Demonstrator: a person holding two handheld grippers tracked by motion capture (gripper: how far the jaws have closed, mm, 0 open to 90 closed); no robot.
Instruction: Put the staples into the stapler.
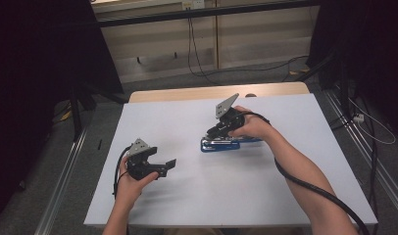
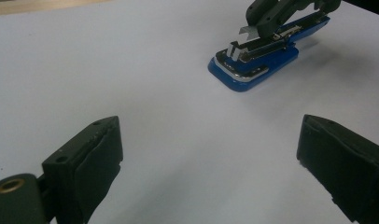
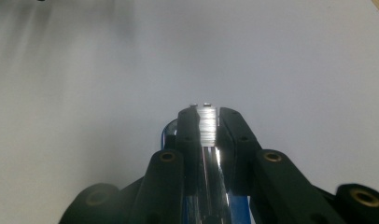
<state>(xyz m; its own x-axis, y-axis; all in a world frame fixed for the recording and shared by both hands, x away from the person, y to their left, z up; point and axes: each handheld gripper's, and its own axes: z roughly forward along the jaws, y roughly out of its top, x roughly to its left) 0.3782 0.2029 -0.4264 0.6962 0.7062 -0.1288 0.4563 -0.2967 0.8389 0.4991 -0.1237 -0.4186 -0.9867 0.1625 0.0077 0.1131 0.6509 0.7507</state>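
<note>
So my right gripper [image 1: 217, 131] is clamping down on the shiny metal strip [image 3: 207, 125] inside the open blue metal stapler [image 2: 253, 63], which is lying flat on the white table [image 1: 197, 196] right under it. My left gripper [image 1: 163, 167] is hanging wide open, well off to the side, holding nothing.

The left gripper [image 1: 163, 166] is resting low at the lower left of the high view, its jaws standing wide apart with nothing between them. The right gripper [image 1: 214, 131] is sitting near the frame's centre, tilted downward, its jaws pressing together on a thin metal strip [image 3: 207, 122].
</note>
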